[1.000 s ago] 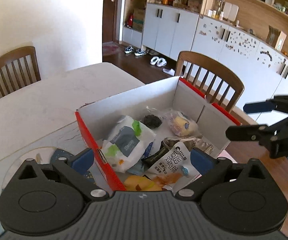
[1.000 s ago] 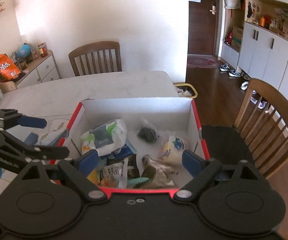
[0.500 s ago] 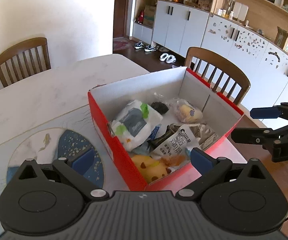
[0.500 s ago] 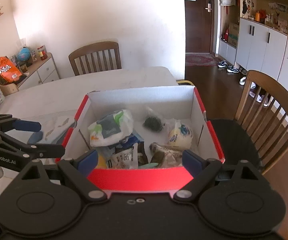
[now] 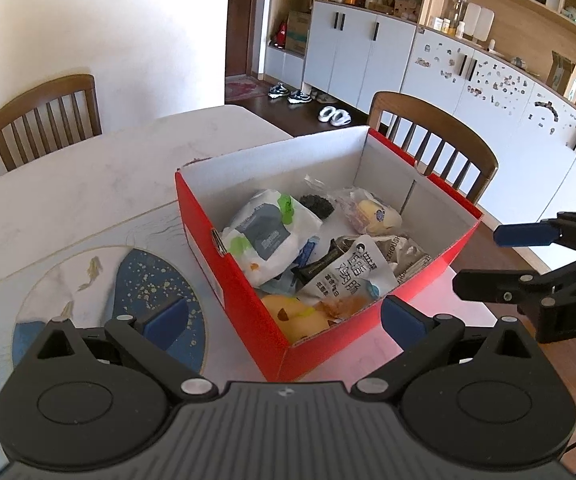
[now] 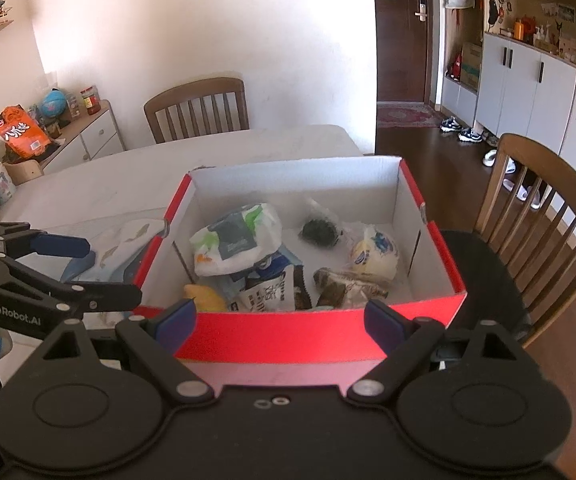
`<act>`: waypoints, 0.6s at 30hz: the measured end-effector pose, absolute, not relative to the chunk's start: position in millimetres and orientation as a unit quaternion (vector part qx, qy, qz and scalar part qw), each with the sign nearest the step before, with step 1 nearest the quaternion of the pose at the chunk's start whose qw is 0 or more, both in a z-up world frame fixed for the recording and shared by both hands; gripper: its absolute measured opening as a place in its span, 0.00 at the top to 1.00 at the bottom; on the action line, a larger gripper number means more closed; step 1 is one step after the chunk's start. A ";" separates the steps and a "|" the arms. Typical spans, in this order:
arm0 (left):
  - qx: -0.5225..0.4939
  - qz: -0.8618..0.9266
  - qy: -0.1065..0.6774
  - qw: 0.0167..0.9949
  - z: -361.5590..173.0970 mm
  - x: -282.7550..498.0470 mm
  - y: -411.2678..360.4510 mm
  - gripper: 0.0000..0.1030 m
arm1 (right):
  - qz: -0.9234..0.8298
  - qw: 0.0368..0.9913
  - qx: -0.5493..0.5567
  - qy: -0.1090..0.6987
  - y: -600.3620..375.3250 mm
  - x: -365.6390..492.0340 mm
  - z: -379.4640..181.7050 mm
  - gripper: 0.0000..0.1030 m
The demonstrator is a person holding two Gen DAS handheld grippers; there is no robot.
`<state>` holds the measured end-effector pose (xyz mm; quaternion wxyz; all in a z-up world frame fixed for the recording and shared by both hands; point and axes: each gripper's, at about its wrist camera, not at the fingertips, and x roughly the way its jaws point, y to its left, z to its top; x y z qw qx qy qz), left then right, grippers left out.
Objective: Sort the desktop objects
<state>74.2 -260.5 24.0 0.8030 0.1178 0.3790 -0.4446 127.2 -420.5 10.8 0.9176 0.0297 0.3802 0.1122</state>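
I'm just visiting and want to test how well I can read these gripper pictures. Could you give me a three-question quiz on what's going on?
1. True or false: the left gripper is clamped on a snack packet.
2. Where does the red cardboard box stand: A) on a chair, B) on the white table, C) on the floor?
3. Fill in: the round yellow bun in a clear wrapper lies inside the ____, near its right wall.

Key
1. False: both it and the right gripper are open, short of the box and holding nothing.
2. B
3. box
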 end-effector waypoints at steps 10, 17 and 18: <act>0.120 -0.452 0.386 0.795 19.1 72.1 -260.6 0.00 | 0.113 0.915 0.034 0.385 -418.4 123.6 8.5 0.11; 0.122 -0.455 0.388 0.792 16.7 71.1 -260.3 0.00 | 0.104 0.913 0.033 0.393 -418.4 123.0 4.9 0.11; 0.122 -0.454 0.387 0.793 16.5 70.8 -259.6 0.00 | 0.104 0.912 0.033 0.394 -418.6 122.8 4.7 0.11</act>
